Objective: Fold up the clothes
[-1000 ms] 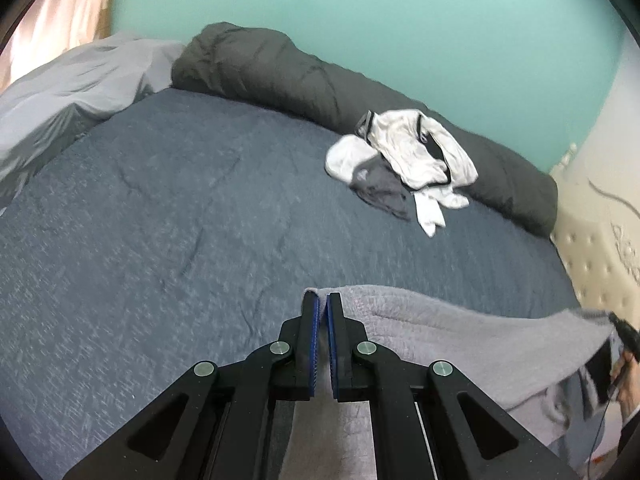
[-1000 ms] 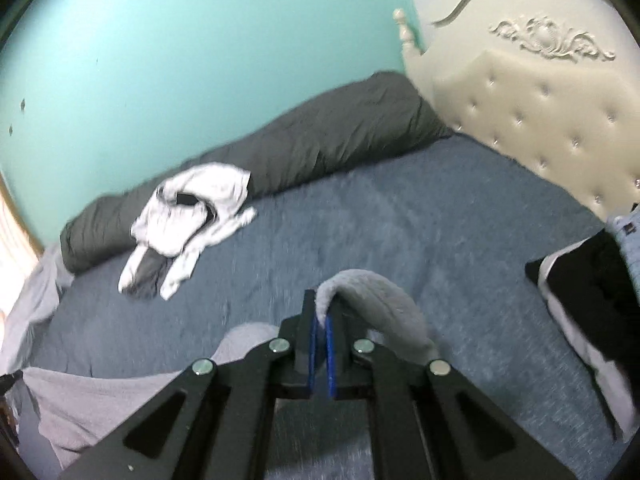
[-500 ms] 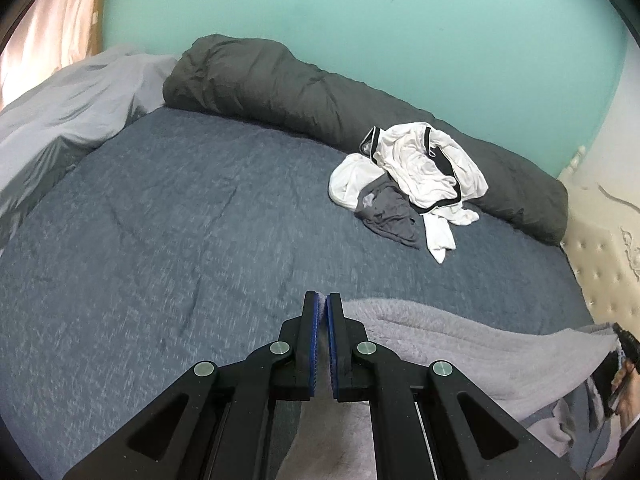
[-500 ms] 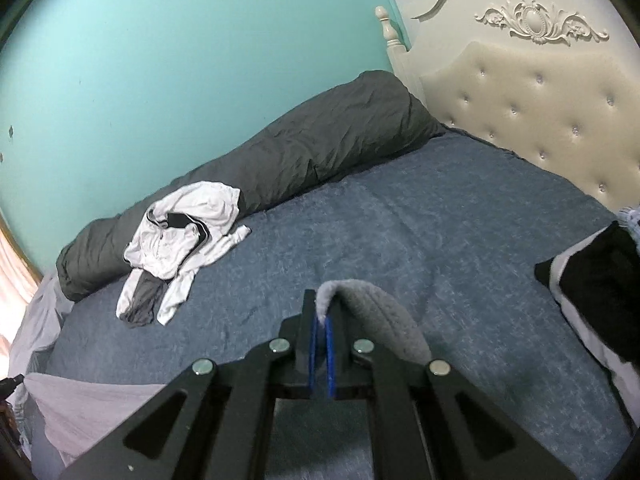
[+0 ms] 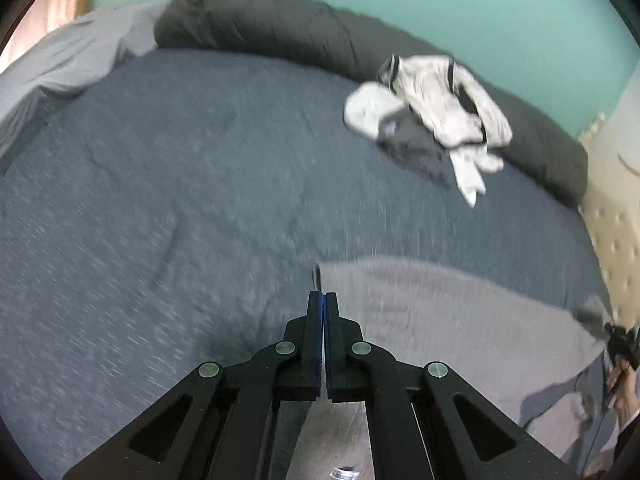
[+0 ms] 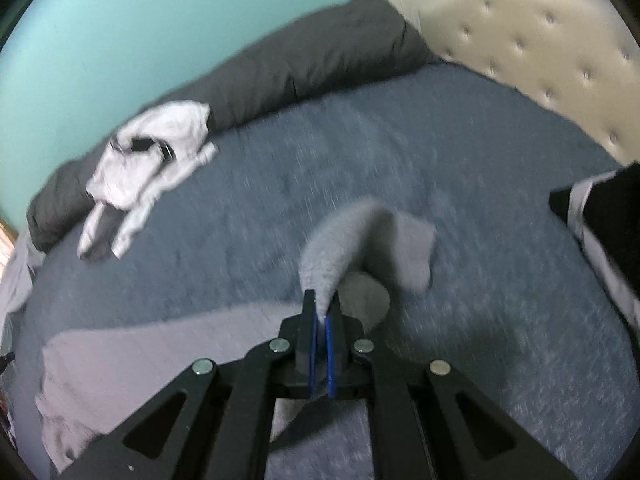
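Here both grippers, left (image 5: pixel 324 300) and right (image 6: pixel 321 308), pinch corners of the grey garment (image 5: pixel 460 320), which lies lower right on the bed (image 5: pixel 200 200). A loose corner could bunch under the right one, creasing the fold.

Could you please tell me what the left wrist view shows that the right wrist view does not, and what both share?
Only the left wrist view: pale grey bedding bunched at the bed's far left corner. Only the right: a black pillow with a white stripe and the light grey fleece garment's corner clamped in the right tongs. Both: the white and dark clothes pile, the dark grey rolled duvet, the blue bedspread.
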`<act>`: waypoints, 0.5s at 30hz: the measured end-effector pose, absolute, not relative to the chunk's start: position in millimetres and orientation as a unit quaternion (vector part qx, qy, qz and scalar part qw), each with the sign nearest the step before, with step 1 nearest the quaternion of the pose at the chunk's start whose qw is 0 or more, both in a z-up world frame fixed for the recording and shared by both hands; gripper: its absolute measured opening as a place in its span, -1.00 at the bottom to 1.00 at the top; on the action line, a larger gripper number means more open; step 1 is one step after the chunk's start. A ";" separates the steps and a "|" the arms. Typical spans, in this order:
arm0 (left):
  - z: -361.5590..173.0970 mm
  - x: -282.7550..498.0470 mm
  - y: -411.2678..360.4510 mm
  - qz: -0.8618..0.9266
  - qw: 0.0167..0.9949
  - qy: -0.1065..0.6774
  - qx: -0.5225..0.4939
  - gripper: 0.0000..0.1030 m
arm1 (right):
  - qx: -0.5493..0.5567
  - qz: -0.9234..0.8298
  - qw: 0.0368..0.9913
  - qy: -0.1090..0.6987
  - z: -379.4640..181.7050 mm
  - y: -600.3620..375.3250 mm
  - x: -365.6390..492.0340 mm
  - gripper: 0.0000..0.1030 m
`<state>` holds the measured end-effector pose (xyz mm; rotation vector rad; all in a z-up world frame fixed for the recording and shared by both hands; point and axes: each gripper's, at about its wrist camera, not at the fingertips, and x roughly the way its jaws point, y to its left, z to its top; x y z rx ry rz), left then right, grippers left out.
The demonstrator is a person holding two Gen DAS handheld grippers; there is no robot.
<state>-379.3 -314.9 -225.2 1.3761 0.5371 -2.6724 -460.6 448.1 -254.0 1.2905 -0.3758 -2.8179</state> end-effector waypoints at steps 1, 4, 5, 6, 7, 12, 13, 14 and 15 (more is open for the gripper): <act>-232.5 -380.5 -310.7 -0.871 0.038 0.176 0.457 -1.00 | 0.417 -0.901 0.009 -0.118 -259.0 449.5 -459.1 -0.94; -252.0 -384.4 -298.6 -0.864 0.022 0.173 0.473 -1.00 | 0.426 -0.898 0.005 -0.113 -268.1 457.2 -453.9 -0.94; -257.7 -385.4 -294.6 -0.862 0.018 0.173 0.477 -0.99 | 0.431 -0.896 0.002 -0.109 -271.6 460.6 -452.4 -0.94; -263.3 -386.1 -291.0 -0.859 0.015 0.173 0.481 -0.97 | 0.437 -0.893 0.001 -0.106 -274.9 463.5 -450.7 -0.94; -268.4 -386.2 -288.6 -0.857 0.013 0.174 0.486 -0.96 | 0.443 -0.891 -0.001 -0.102 -278.0 466.0 -449.1 -0.94; -281.0 -375.2 -282.4 -0.847 0.008 0.175 0.502 -0.93 | 0.476 -0.874 -0.002 -0.100 -296.2 478.9 -438.2 -0.93; -281.5 -372.0 -282.2 -0.846 0.007 0.176 0.504 -0.92 | 0.483 -0.869 -0.002 -0.102 -300.3 481.5 -435.6 -0.93; -280.8 -367.0 -281.9 -0.845 0.007 0.176 0.505 -0.91 | 0.491 -0.865 -0.002 -0.104 -304.4 484.1 -433.0 -0.91; -280.1 -362.1 -281.7 -0.845 0.006 0.176 0.506 -0.90 | 0.491 -0.864 -0.004 -0.108 -305.4 486.3 -429.4 -0.91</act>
